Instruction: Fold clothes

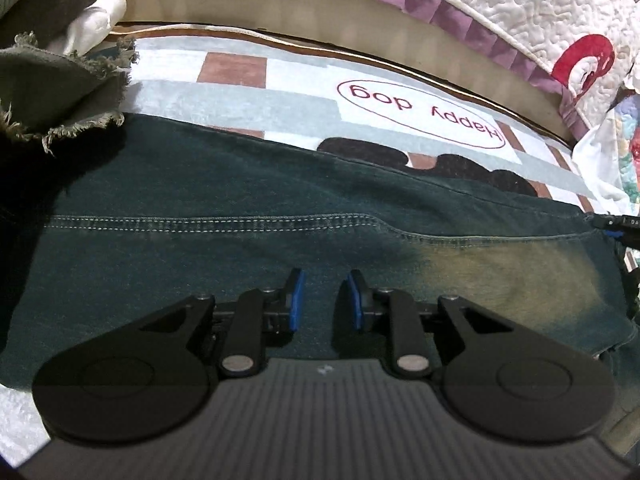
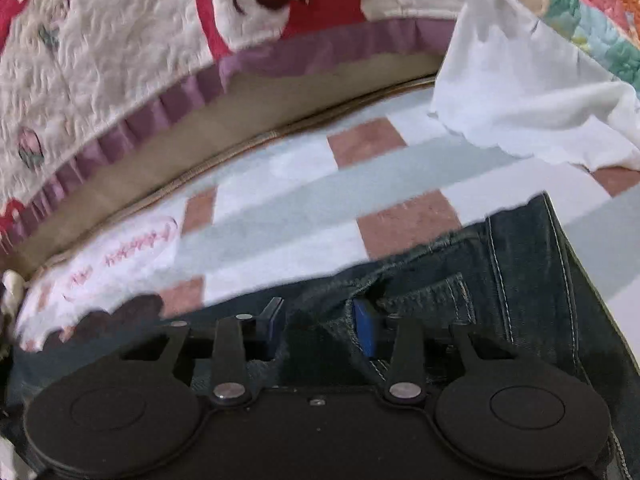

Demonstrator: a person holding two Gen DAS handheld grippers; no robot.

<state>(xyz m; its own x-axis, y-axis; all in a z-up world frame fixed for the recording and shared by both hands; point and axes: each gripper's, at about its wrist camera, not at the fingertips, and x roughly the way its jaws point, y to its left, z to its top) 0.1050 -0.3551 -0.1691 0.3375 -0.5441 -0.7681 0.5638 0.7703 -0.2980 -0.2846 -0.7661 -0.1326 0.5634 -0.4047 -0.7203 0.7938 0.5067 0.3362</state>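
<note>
A pair of dark blue denim jeans with pale contrast stitching lay spread across a checked mat in pale grey, white and dusty pink, printed with the words "Happy dog", which ran along the foot of a quilted white bedspread with a purple frill. In the left wrist view the denim lay smooth and flat, a long stitched seam running across it and a faded yellowish patch toward the right side. The left gripper hovered low over that flat stretch with its blue-padded jaws apart and nothing between them. The right gripper sat at the bunched waist end of the jeans, where a belt loop and stitched seams showed; its jaws stood apart with crumpled cloth rising in the gap, though they did not look pressed onto it. Whether the jeans were one layer or already doubled over could not be told from either view, so the flat lie fitted both a garment laid out for folding and one already folded once and being smoothed. Other clothes waited nearby: a frayed grey-green garment lay at the left edge of the mat, and a crumpled white cloth lay beyond the jeans on the right, neither of them neatly folded, so work seemed to remain.
</note>
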